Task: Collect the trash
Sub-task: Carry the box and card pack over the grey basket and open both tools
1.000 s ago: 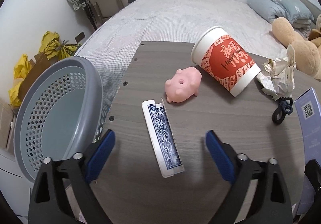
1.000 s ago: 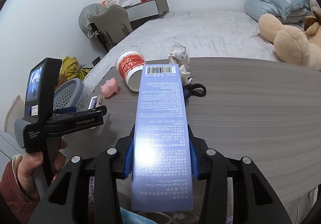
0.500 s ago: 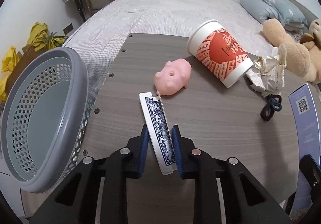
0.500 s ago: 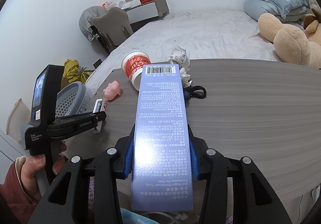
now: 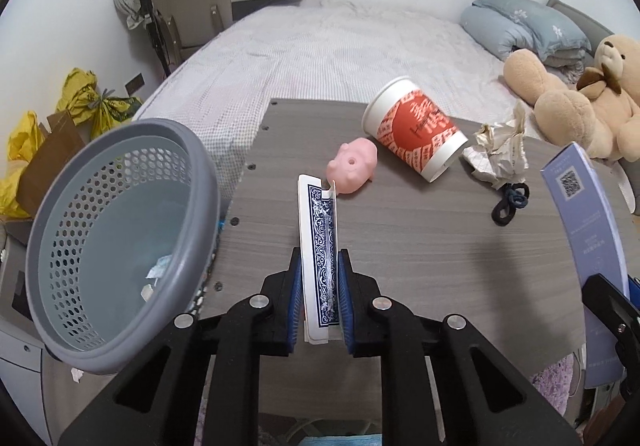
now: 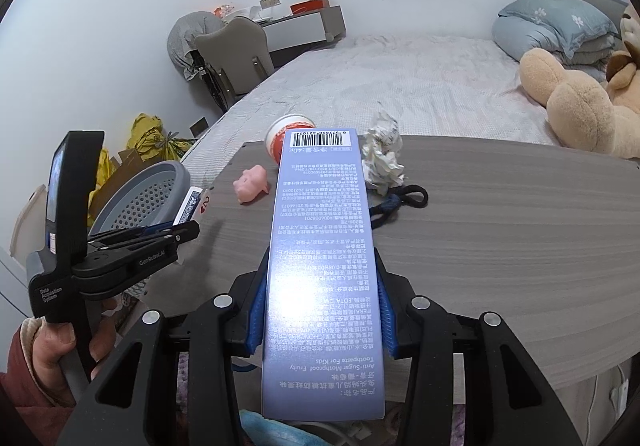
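Left wrist view: left hand-held gripper [image 5: 319, 296] is clenched on the playing-card pack [image 5: 319, 246], blue pads on its two long sides near the rear end, pack running up the centre of the frame, lifted or resting I cannot tell. Thin card box, light, stiff enough edge-on but crushable; end flap looks part open, so cards could slip out if tipped forward. Grey perforated plastic basket [image 5: 120, 238] sits at left frame beside the surface [image 5: 420, 246] edge, a few scraps inside.

Right wrist view: right hand-held gripper [image 6: 320, 310] grasps the lavender toothpaste carton [image 6: 324, 246] across its width, low in frame. Glossy card, likely empty and light; long overhang means it can pivot in the pads.

Still on the grey wood-grain surface, upper centre: paper cup [image 5: 416, 138] on its side, rolls and dents easily, take it by the rim; crumpled paper [image 5: 500, 154], soft, pinch anywhere; pink rubbery pig [image 5: 352, 166]; dark hair tie [image 5: 510, 202].
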The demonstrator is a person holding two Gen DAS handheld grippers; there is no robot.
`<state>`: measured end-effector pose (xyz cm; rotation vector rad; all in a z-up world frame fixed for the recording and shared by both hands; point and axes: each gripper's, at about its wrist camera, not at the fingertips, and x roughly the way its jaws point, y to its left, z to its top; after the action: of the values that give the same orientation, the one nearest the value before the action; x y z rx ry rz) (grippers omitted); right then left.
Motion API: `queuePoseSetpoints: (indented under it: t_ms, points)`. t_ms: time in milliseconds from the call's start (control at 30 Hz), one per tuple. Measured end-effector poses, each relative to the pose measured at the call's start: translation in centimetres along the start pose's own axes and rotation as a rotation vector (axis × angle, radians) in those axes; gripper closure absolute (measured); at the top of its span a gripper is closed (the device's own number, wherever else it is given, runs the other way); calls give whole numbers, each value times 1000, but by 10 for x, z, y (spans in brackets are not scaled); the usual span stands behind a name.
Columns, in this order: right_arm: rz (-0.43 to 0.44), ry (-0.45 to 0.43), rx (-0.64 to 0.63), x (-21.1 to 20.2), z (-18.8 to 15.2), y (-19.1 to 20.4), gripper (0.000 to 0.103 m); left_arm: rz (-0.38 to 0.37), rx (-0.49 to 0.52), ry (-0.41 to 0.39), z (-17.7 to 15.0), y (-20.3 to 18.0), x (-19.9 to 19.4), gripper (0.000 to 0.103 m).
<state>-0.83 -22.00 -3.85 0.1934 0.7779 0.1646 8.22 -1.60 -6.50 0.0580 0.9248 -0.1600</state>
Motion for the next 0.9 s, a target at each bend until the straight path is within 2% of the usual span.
queuePoseSetpoints:
  t_ms: [300, 500, 667, 900]
  points:
    - [49, -12, -68, 7, 17, 41, 60, -14, -19, -119, 2, 35, -41, 86]
    - [115, -9, -140, 30, 39, 85, 60, 43, -64, -176, 7, 79, -56, 86]
    - [176, 18, -202, 59, 54, 131, 60, 94, -97, -183, 9, 118, -55, 86]
    - [246, 75, -255, 99, 63, 184, 60, 139, -157, -144, 3, 167, -42, 86]
